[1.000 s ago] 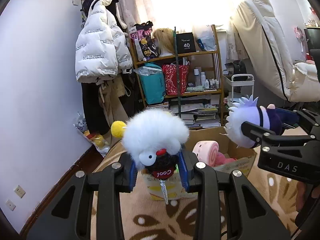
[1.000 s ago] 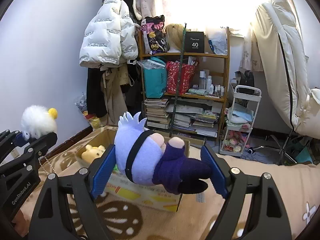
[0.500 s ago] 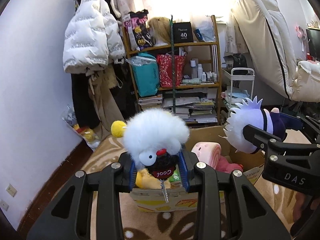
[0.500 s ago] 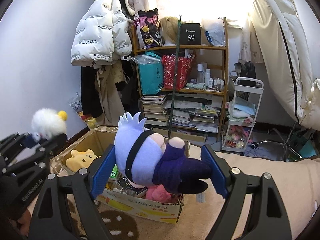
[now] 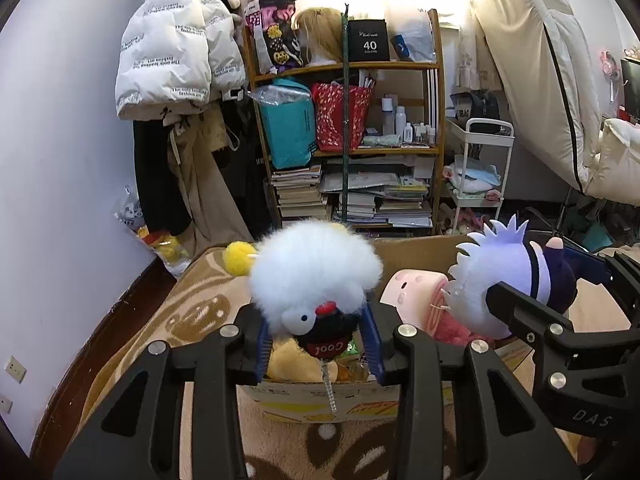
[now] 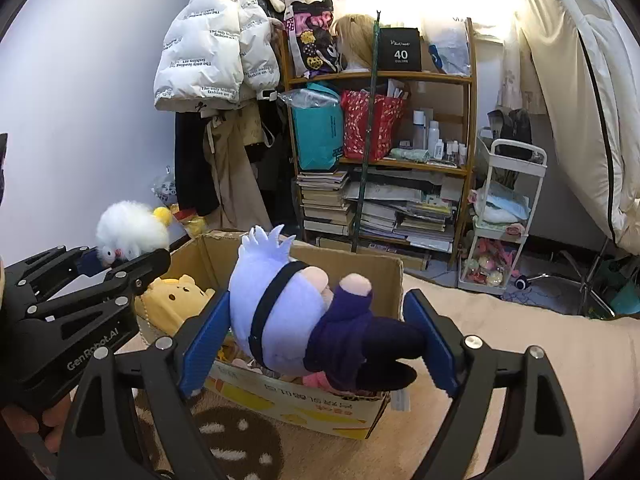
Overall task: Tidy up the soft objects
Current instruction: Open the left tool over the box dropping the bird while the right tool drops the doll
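My left gripper [image 5: 318,344] holds a white fluffy plush [image 5: 316,276] with a black body and a yellow pom-pom just above the near edge of the cardboard box [image 5: 320,400]. Its jaws are opening, and the pads still touch the plush. My right gripper [image 6: 318,332] holds a lilac spiky-haired plush [image 6: 280,304] in dark purple clothes over the middle of the box [image 6: 304,404]. Those wide jaws are opening slightly, with the pads still against the plush. A yellow bear plush [image 6: 176,300] and a pink plush [image 5: 412,292] lie inside the box.
The box stands on a brown patterned rug [image 5: 192,312]. Behind it are a wooden shelf [image 6: 384,160] full of books and bags, a white trolley [image 6: 504,224] and hanging coats [image 5: 176,52]. A person's hand [image 6: 44,420] grips the left tool.
Both grippers have come forward and down over the box with their plushes. The toys inside the box have come into view.
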Motion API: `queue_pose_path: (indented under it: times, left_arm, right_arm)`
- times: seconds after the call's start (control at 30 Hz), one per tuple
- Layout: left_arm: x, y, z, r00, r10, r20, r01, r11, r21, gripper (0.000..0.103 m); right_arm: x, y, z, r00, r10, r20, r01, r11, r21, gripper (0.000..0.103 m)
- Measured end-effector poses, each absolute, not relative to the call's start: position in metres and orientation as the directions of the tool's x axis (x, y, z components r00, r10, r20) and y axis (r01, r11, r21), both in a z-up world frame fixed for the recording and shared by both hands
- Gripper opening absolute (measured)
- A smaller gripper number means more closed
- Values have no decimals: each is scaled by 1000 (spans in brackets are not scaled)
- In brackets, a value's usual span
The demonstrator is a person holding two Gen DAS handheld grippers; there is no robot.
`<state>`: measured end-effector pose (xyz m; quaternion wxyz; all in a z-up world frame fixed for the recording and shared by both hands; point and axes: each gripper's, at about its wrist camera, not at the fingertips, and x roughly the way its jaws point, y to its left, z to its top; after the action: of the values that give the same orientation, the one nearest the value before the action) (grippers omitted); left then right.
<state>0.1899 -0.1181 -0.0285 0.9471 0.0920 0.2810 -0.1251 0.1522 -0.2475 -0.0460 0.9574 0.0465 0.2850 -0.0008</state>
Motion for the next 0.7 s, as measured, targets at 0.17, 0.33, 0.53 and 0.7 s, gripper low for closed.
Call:
queue_pose_path:
  times: [0.17,0.33,0.53,0.7]
  left_arm:
    - [191,-112,-27,824,-177,-538,265,960,90,57]
    - [191,-107,-27,829,-154,-538,246,964,104,69]
    - [187,-100,-24,836,-126,-534,219,969,114,82]
    - [175,-91,-16,840,-96,-534,200,970,140,88]
  right_arm:
    - [153,-245,-49,834,36,-550,6,997,73,94]
    - [155,-244,-52,828,38,-559,1,998,70,95]
    - [156,-245,-54,818,59,-572,-3,995,97,95]
    - [150,-242,-52,820,54,-570,-6,996,85,101]
